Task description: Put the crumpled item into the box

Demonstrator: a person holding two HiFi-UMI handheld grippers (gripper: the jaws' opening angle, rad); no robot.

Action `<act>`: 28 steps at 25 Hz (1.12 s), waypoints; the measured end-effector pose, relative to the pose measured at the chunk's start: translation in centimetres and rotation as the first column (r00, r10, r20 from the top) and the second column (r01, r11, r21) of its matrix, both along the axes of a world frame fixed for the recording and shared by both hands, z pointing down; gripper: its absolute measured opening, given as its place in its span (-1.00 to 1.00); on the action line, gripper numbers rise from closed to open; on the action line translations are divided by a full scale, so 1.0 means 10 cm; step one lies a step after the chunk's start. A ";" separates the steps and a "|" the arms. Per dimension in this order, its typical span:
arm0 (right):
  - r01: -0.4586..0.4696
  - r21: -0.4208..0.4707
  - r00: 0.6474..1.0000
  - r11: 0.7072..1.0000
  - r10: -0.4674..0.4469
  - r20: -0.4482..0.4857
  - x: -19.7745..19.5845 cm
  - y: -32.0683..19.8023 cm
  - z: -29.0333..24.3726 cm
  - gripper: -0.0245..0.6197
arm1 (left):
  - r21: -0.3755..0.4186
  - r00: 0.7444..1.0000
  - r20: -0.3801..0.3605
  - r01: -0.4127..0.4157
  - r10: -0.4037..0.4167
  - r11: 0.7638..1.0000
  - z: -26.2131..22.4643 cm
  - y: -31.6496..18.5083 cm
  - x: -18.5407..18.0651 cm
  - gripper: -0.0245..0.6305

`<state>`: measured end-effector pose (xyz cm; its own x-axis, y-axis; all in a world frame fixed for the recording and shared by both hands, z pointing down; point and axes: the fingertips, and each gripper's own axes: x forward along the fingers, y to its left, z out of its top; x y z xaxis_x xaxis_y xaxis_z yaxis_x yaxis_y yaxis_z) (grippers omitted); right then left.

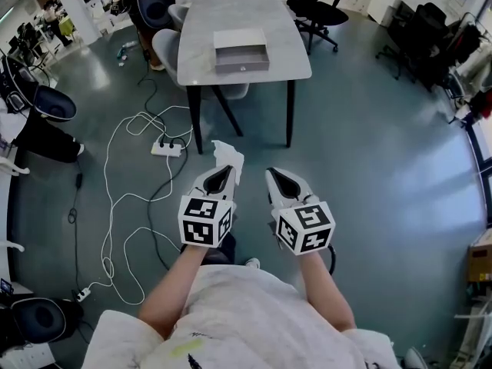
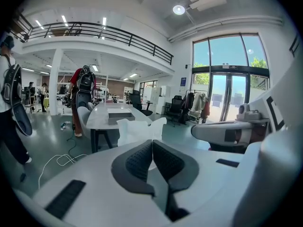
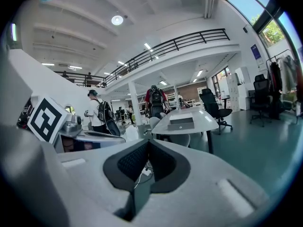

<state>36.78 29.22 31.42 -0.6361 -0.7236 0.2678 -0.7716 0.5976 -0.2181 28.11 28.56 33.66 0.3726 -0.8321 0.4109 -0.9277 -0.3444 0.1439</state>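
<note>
Two units side by side over the floor point(image 1: 369, 144): left hand-held gripper point(image 1: 219, 177) clamped on a white crumpled paper point(image 1: 229, 158), which sticks out past its tips; right hand-held gripper point(image 1: 283, 181) jaws together, nothing between. Open grey box point(image 1: 241, 51) sits on the tabletop point(image 1: 284, 48), well apart from the paper.

A grey table point(image 1: 254, 21) stands on the teal floor point(image 1: 369, 152). A white power strip point(image 1: 167, 149) lies near its legs, and a black office chair point(image 1: 315, 2) stands beside it.
</note>
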 end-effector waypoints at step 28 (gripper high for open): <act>-0.037 -0.042 0.995 0.998 0.032 -0.096 -1.11 -2.09 0.02 -0.91 | -0.022 0.995 -0.088 -0.043 0.040 0.999 0.02 -2.19 -1.06 -0.88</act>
<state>25.73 8.30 31.61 -0.5812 -0.7309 0.3578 -0.8100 0.5618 -0.1682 17.47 6.64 33.82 0.4422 -0.8055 0.3946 -0.8961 -0.3779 0.2330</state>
